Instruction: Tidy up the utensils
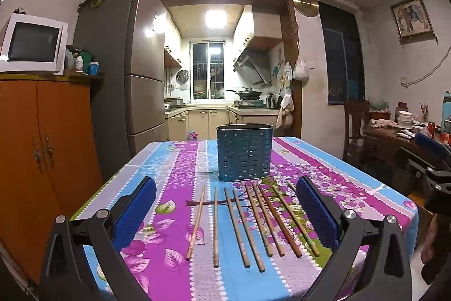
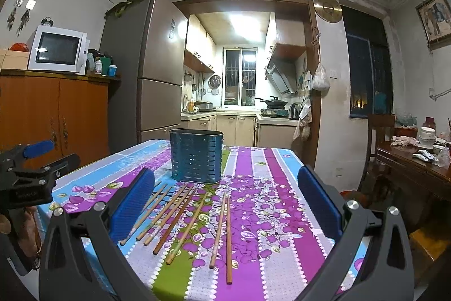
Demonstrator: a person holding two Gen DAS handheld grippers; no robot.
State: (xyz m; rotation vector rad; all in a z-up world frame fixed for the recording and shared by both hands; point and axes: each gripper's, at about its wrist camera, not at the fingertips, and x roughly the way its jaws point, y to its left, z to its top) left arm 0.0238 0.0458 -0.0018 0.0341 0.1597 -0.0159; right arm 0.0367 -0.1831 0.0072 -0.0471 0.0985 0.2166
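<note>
Several wooden chopsticks (image 1: 248,224) lie loose near table's (image 1: 157,157) front edge, just before blue perforated utensil holder (image 1: 244,152) standing upright mid-table. Left gripper (image 1: 225,216) and right gripper (image 2: 225,205) hover wide apart, holding nothing.

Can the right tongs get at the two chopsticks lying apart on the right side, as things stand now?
Probably yes. The right tongs are open and empty, and the two chopsticks lie flat on the tablecloth between the fingers, with nothing over them.
</note>
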